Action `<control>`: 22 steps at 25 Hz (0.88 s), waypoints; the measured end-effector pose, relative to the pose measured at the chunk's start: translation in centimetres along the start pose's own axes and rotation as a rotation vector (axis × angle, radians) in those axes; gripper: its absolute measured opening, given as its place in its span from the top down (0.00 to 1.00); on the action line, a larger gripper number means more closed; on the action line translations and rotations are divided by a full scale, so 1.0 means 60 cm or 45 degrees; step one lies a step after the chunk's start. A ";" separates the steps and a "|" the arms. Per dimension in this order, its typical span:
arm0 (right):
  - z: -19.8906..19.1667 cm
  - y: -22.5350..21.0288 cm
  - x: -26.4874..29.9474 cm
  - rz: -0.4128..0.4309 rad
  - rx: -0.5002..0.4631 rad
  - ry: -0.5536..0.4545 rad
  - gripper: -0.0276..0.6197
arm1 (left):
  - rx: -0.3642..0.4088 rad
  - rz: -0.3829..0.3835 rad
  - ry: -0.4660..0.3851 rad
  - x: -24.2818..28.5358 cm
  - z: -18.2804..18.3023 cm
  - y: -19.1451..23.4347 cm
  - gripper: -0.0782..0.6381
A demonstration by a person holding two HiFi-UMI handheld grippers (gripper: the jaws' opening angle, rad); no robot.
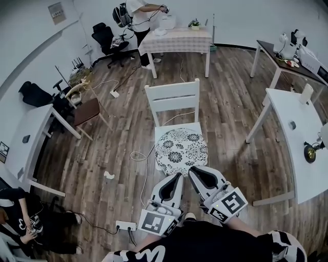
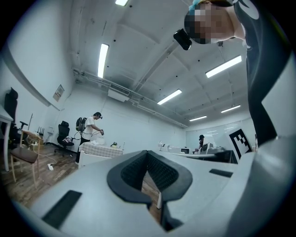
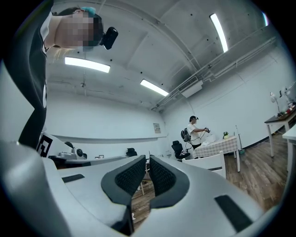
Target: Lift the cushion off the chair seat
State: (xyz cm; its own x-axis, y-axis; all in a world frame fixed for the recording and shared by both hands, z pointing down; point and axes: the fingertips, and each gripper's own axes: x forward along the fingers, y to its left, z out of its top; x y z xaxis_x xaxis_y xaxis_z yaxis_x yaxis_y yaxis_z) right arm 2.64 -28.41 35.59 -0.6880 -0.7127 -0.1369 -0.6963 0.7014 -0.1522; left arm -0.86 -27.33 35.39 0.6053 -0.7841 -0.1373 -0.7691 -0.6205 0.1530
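Note:
A white wooden chair (image 1: 172, 98) stands in the middle of the floor, with a round black-and-white flower-patterned cushion (image 1: 181, 149) lying flat on its seat. Both grippers sit side by side just in front of the cushion's near edge, pointing toward it. My left gripper (image 1: 179, 175) (image 2: 147, 152) has its dark pads meeting at the tips with nothing between them. My right gripper (image 1: 190, 170) (image 3: 147, 158) is likewise shut and holds nothing. The right gripper view shows the chair's white backrest (image 3: 208, 162) off to the right; the cushion is hidden in both gripper views.
White tables stand at the right (image 1: 300, 133) and left (image 1: 31, 138). A cable (image 1: 138, 156) and power strip (image 1: 125, 225) lie on the wood floor left of the chair. A checkered-cloth table (image 1: 177, 40) and a person (image 1: 138, 15) are behind; a brown chair (image 1: 87, 110) sits at left.

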 end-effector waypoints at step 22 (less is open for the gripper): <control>-0.078 -0.073 0.019 -0.062 0.081 0.121 0.90 | -0.050 0.059 0.091 0.027 -0.046 0.041 0.89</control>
State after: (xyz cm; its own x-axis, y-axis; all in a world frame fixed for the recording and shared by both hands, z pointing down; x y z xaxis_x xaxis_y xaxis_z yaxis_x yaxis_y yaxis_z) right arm 3.96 -32.27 40.65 -0.6721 -0.7397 -0.0346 -0.7171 0.6618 -0.2188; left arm -1.24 -30.16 38.25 0.5832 -0.8101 -0.0594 -0.7890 -0.5823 0.1957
